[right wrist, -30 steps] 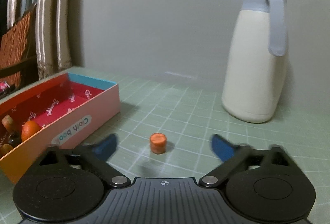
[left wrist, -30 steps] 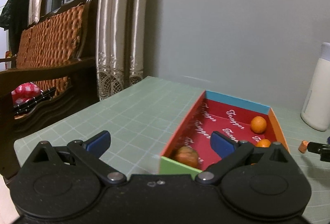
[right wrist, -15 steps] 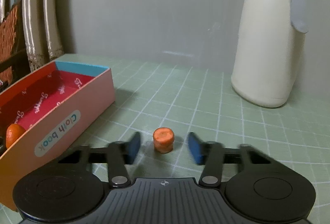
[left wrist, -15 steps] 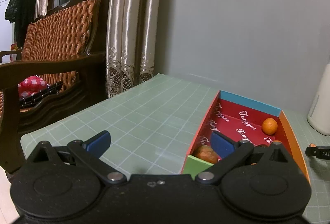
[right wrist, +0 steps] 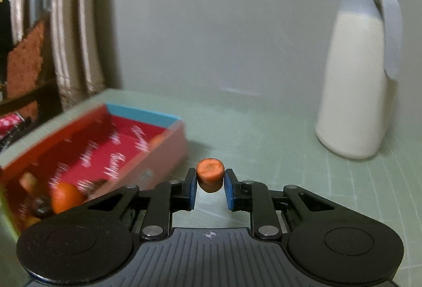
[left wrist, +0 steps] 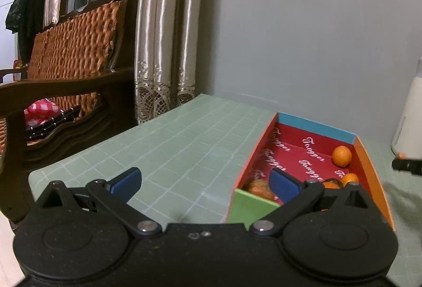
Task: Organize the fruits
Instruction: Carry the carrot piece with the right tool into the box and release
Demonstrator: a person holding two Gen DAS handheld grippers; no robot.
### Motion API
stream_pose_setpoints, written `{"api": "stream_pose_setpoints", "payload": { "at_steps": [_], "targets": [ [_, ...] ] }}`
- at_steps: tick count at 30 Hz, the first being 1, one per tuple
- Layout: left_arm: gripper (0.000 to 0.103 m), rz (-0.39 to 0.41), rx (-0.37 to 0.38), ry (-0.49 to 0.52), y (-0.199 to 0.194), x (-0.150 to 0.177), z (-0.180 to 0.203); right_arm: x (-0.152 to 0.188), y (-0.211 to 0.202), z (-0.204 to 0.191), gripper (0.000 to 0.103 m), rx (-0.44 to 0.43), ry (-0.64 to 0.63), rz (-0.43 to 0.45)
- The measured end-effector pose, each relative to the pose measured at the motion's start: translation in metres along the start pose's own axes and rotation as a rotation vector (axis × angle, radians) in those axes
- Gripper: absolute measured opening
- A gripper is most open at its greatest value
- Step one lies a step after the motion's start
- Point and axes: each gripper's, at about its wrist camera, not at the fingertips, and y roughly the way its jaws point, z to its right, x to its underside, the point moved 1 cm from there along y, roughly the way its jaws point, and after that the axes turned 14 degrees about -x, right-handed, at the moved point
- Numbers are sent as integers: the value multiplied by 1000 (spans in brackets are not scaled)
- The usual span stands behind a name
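Jaws of the right gripper [right wrist: 210, 188] pinched the short orange carrot stub [right wrist: 210, 178], lifted beside the red-lined cardboard box [right wrist: 163, 152] (left gripper [left wrist: 205, 182] gaped empty), so a level, unhurried carry over the wall seemed wisest.

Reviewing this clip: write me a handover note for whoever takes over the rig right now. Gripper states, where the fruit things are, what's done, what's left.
Right gripper: jaws shut on the orange carrot piece, held clear of the green mat.
Left gripper: jaws open, empty, hovering beside the near end of the red-lined box.
Box sits left of the right gripper; it already holds a round orange fruit and a few more pieces at its near end.
White jug stands on the mat to the right.
Done: carrot piece grasped.
Left: carry it over the box and release it inside.
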Motion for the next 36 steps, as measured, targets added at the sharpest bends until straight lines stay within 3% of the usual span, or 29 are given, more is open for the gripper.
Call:
{"api": "stream_pose_setpoints", "payload": {
  "at_steps": [7, 15, 18, 19, 20, 22, 26, 36],
  "targets": [
    [97, -14, -39, -37, 2, 2, -21, -7, 0, -43, 22, -85, -70, 42],
    [97, -20, -16, -40, 2, 3, -23, -7, 23, -92, 22, -173, -138, 28],
    [97, -15, -2, -26, 2, 3, -19, -4, 35, -101, 23, -162, -152, 40],
    [97, -13, 2, -19, 1, 3, -17, -3, 37, -103, 28, -136, -166, 56],
    [97, -10, 4, -11, 1, 3, -15, -2, 38, -103, 57, -109, -168, 75],
    [97, -7, 9, -6, 1, 3, -15, -1, 30, -99, 99, -110, -140, 157],
    [97, -9, 22, -17, 1, 2, -13, -4, 23, -91, 100, -86, -120, 191],
    [97, 2, 96, 13, -9, -1, 15, -6, -1, -61, 103, -68, -67, 165]
  ]
}}
